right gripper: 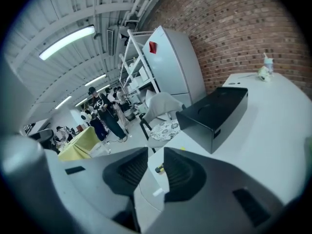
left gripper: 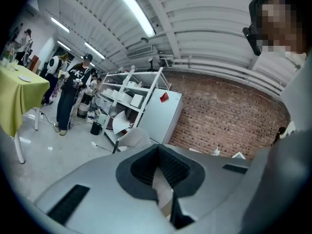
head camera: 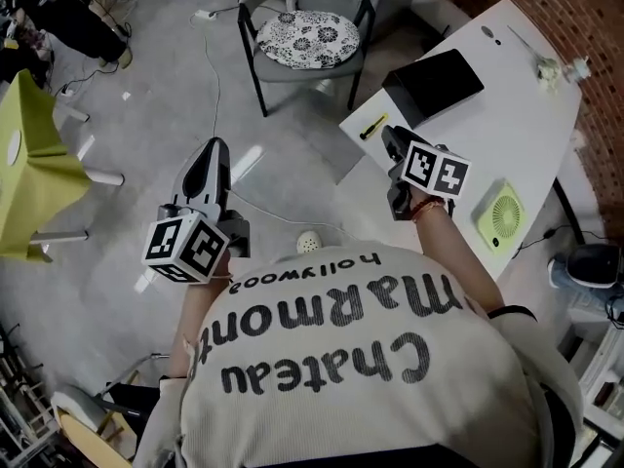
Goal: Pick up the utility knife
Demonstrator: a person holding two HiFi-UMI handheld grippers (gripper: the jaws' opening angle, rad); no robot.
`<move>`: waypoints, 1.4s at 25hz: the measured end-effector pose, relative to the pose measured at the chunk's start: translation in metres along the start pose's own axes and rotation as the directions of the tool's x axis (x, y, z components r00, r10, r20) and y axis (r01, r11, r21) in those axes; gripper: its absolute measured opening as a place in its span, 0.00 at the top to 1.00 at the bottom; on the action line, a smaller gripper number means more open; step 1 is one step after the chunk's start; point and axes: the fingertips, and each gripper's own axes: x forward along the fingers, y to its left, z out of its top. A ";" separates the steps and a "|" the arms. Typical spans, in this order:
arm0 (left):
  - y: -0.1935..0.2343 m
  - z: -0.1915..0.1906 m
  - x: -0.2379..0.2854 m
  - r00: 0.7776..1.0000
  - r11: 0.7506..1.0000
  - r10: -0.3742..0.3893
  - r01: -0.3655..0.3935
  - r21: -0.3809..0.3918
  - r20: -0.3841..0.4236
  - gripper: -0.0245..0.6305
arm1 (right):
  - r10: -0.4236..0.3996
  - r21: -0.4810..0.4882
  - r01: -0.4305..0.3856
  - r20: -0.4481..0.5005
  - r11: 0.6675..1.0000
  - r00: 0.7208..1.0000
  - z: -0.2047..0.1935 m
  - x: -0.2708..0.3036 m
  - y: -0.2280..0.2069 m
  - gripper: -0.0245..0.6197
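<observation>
**A:** Big white table (head camera: pixel 526 125), flat black box (head camera: pixel 434 84) on top. The right gripper (head camera: pixel 391 140) hangs at its corner, jaws parted, gripping nothing.

**B:** Left gripper (head camera: pixel 209 160) over the floor, jaws pinched together, empty. The small yellow-and-black utility knife (head camera: pixel 371 127) lies on that corner, just ahead of the right jaws.

Person wears a pale off-white T-shirt (head camera: pixel 370 359) with short sleeves. Large dark lettering (head camera: pixel 322 334) runs across it: "Chateau Marmont", with a smaller "hollywood" nearer the collar. Thin reddish band (head camera: pixel 426 209) at the right wrist. Dark headset (left gripper: pixel 257 21) on the head. Left claw (head camera: pixel 211 154): light grey shell, black trim, rear cube (head camera: pixel 185 248) of black-and-white square markers. Right claw (head camera: pixel 390 136): darker body, with a like marker block (head camera: pixel 436 172). Close up, both claws show smooth grey jaw housings, black ribbed pads (right gripper: pixel 127 172) and a dark rectangular slot (left gripper: pixel 68 204) in the housing.
</observation>
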 end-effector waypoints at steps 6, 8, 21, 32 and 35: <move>0.025 0.001 0.013 1.000 1.000 -0.002 0.001 -0.023 -0.021 0.96 | -0.053 0.155 0.063 -0.069 0.986 0.996 -0.012 0.036 -0.010 0.75; 0.028 0.001 0.016 1.000 1.000 0.000 0.000 -0.022 -0.021 0.96 | -0.064 0.178 0.079 -0.086 0.981 0.994 -0.016 0.046 -0.011 0.72; 0.041 0.004 0.044 0.999 1.000 0.003 -0.001 0.029 -0.052 0.96 | -0.217 0.123 0.244 -0.196 0.962 0.956 -0.041 0.080 -0.030 0.65; 0.034 0.011 0.054 0.998 0.971 -0.003 0.017 0.240 -0.056 0.96 | -0.283 0.061 0.301 -0.210 0.952 0.936 -0.045 0.080 -0.042 0.82; 0.032 0.013 0.053 0.998 0.968 -0.010 0.024 0.249 -0.056 0.96 | -0.292 0.072 0.313 -0.212 0.947 0.933 -0.046 0.078 -0.044 0.87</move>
